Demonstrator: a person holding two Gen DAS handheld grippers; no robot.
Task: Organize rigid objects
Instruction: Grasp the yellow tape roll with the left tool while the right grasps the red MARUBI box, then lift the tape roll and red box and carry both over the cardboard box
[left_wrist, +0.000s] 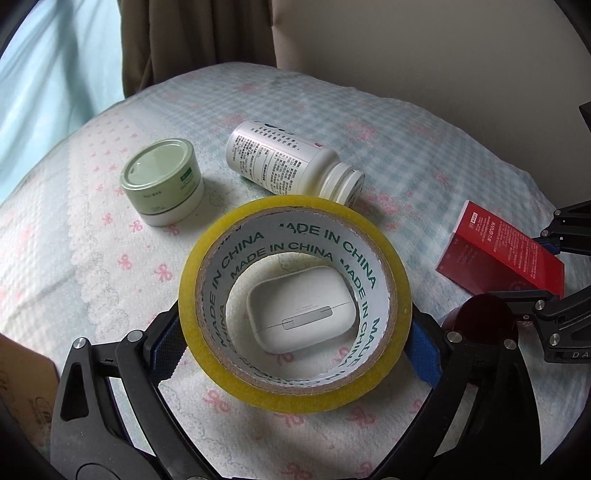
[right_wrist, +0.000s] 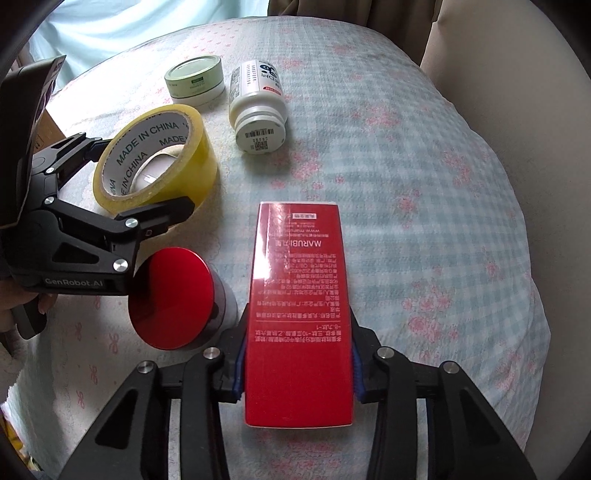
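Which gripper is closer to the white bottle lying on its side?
Left. The left gripper, around the tape roll, sits just in front of the white bottle. The right gripper, clamping the red box, is farther back.

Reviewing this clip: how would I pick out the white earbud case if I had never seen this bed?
Start from the bed cover with pink bows, then find the yellow tape roll gripped by the left gripper. The earbud case is visible through the roll's hole. Unlike the green jar and the tipped white bottle beyond, it is a flat, rounded white pebble with a hinge.

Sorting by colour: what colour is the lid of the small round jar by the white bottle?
Pale green lid, clearest in the left wrist view.
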